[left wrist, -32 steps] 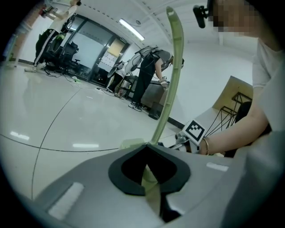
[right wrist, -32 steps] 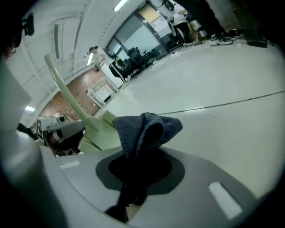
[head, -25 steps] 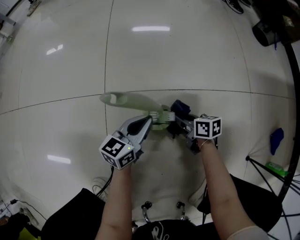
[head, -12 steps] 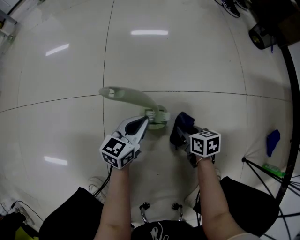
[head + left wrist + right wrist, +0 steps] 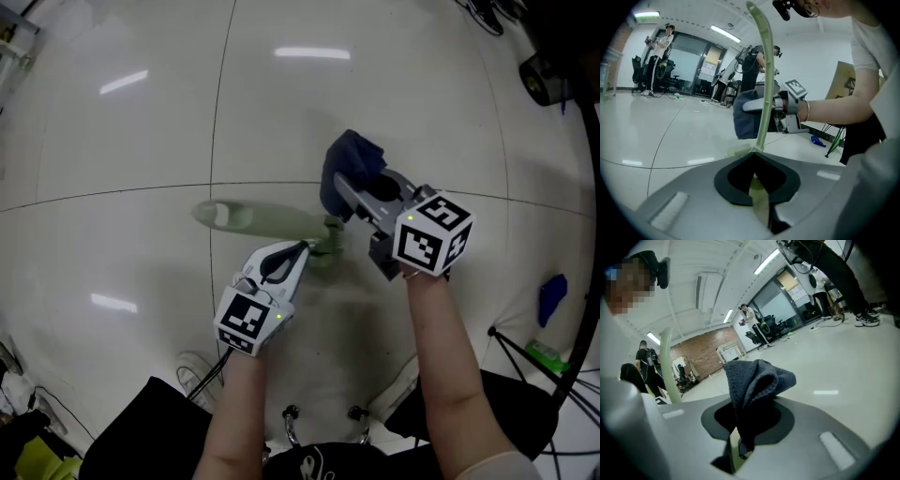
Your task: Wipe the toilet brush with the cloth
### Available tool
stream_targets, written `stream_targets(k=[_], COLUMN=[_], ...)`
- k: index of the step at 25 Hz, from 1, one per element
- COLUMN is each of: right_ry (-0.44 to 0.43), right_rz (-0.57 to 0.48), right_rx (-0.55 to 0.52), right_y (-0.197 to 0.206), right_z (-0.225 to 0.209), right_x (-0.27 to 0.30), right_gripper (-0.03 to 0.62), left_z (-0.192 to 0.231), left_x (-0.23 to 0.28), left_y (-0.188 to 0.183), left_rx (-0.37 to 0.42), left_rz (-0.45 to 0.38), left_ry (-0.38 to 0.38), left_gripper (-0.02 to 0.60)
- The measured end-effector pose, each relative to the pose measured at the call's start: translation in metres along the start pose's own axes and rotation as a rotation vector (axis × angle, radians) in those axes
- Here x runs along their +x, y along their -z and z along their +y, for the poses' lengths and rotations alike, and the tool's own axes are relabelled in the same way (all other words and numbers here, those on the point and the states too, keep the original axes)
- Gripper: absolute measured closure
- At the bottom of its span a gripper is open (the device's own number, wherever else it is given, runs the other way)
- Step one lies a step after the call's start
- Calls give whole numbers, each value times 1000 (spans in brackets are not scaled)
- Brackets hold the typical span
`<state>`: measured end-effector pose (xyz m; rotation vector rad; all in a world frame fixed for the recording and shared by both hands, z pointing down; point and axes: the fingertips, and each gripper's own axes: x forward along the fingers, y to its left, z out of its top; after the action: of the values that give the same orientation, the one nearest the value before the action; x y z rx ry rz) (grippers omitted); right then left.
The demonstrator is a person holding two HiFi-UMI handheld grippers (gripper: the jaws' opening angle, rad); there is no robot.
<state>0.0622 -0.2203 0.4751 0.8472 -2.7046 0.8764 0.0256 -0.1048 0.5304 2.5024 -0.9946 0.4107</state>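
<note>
While the left gripper [image 5: 302, 249] clamps its two jaws shut on the one pale green brush [image 5: 267, 219], the right gripper [image 5: 342, 187] holds the one dark blue cloth [image 5: 352, 161] up past it. Seen from the head, the brush lies low over the white floor [image 5: 141, 141], its long end reaching out to the person's left and its near end pinched at the left jaw tips. The left gripper view shows the thin green shaft rising straight out from between the jaws, with no gap beside it. The right jaws are closed too, on a fold of the cloth; the rest bunches up in a loose hood over the tips. From the head view the cloth sits just beyond the brush's gripped end, on the far side. In the left gripper view it shows right behind the shaft (whether the two touch I cannot tell). Two marker cubes show, one on each gripper: the left [image 5: 248, 323] near the person, the right [image 5: 433, 234] raised higher. One small blue object [image 5: 553, 289] lies on the floor well off to the right.
</note>
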Motion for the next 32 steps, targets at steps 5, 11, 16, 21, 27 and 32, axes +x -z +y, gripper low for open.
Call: stream_targets(k=[5, 11, 16, 21, 27, 32], right_ry=[-169, -173, -96, -47, 34, 130], right_rz=[48, 178, 287, 315, 309, 232], right_rx=[-7, 91, 32, 96, 128, 17], right_y=[-4, 45, 80, 102, 112, 88], right_z=[40, 18, -5, -29, -46, -44], right_x=[50, 76, 70, 48, 20, -15], right_gripper=[531, 531, 531, 533, 531, 531], left_z=[2, 0, 6, 4, 5, 1], left_x=[0, 2, 0, 1, 0, -3], left_y=[0, -1, -2, -1, -1, -1], left_rx=[-22, -38, -67, -78, -83, -65], left_rz=[9, 16, -2, 0, -3, 4], left_ry=[4, 3, -13, -21, -32, -34], left_gripper=[575, 575, 575, 575, 575, 575])
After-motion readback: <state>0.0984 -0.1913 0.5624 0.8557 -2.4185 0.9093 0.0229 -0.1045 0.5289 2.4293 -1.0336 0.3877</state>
